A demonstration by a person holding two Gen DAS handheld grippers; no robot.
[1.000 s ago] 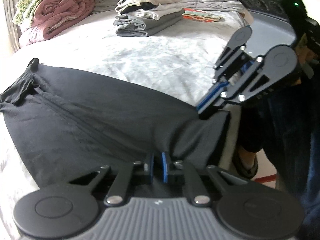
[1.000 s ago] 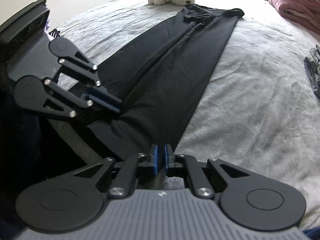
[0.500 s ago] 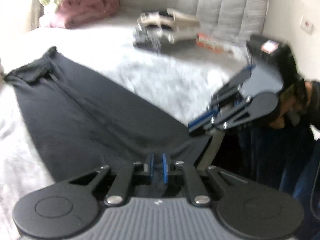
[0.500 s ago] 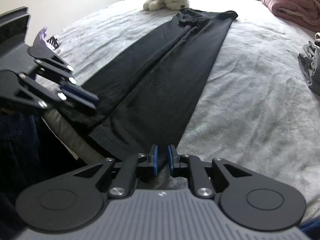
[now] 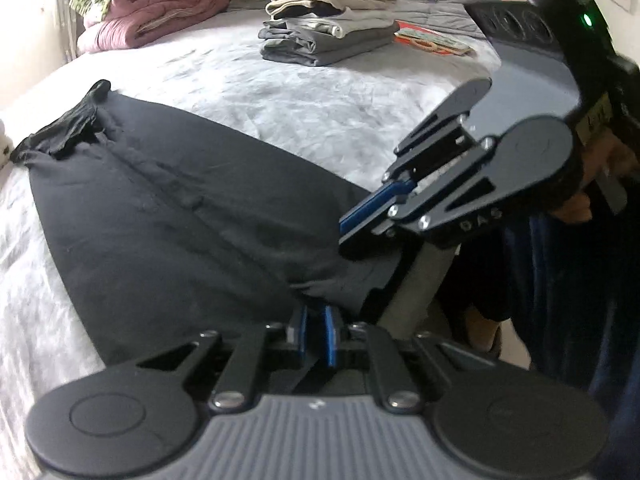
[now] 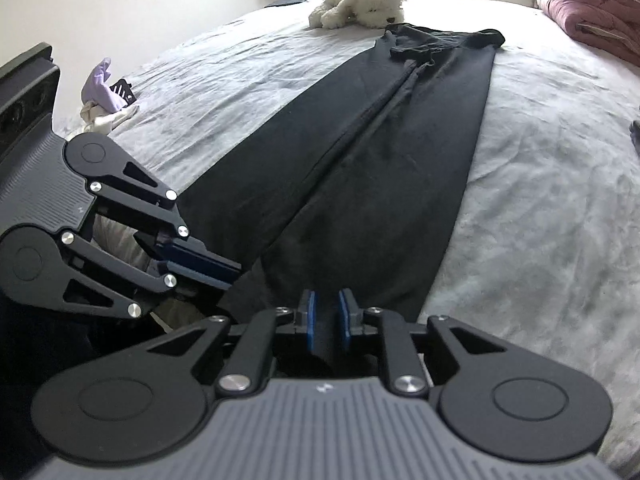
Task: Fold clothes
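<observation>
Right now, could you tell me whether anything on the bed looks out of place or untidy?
The black trousers lie flat, but their far waistband is bunched and crumpled beside the white plush toy. A small heap of unfolded pale clothes sits near the bed's edge.

Black trousers lie flat lengthwise on the grey bed, waistband far, next to a white plush toy. Right gripper pinches the near hem, pads close together with dark cloth between. Left gripper at the left hem corner, apparently clamped on it. Pink blanket top right.
</observation>
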